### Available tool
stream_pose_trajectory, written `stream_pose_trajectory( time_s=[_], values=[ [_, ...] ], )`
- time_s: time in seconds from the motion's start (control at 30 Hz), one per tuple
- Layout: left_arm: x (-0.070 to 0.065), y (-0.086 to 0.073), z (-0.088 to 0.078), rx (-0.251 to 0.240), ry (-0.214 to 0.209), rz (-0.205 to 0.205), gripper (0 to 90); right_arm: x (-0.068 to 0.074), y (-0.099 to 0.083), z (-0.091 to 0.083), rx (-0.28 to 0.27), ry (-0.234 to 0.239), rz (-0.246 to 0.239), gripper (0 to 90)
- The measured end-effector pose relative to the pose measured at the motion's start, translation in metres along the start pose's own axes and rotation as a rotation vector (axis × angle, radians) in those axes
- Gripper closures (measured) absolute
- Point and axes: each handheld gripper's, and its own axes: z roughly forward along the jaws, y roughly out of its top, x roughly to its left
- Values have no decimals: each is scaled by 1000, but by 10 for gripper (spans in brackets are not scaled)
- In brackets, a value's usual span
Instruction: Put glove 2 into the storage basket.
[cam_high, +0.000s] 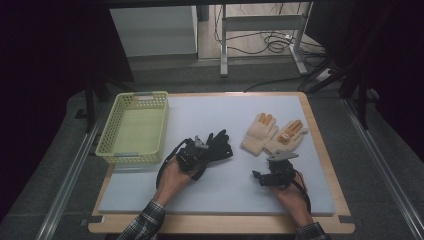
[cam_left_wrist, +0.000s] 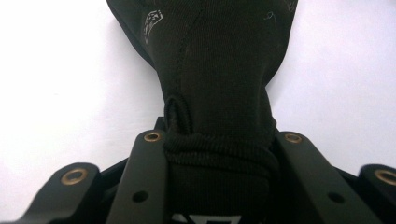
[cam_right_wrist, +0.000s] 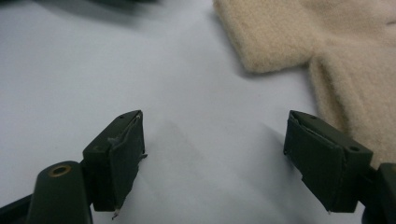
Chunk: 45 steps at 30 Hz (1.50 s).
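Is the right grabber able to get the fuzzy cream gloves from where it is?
Probably yes: the right gripper is open, the cream gloves lie just ahead, and only bare mat lies between.

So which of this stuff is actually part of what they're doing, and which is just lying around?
Likely part of the job:
- black glove, cuff clamped in the left gripper
- two cream gloves on the mat
- yellow basket, empty, probably where gloves go
- right gripper, jaws open near the cream gloves

Just lying about:
- cables on the floor
- metal frame legs behind the table
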Motion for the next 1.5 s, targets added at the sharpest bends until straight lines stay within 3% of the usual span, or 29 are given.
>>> stream_pose_trajectory(
  time_s=[0.4, 0.73, 0.97, 1.27, 1.5],
  values=[
    [29, 16, -31, -46, 3, -70, 674, 0, 0, 0, 0, 1, 1, 200],
    [56, 33, -61, -68, 46, -114, 669, 0, 0, 0, 0, 1, 1, 200],
    [79, 38, -80, -78, 113, -157, 663, 0, 0, 0, -1, 1, -1, 200],
    [112, 30, -103, -100, 192, -250, 653, 0, 0, 0, -4, 1, -1, 200],
    [143, 11, -114, -96, 252, -319, 641, 0, 0, 0, -5, 1, -2, 200]
  ],
)
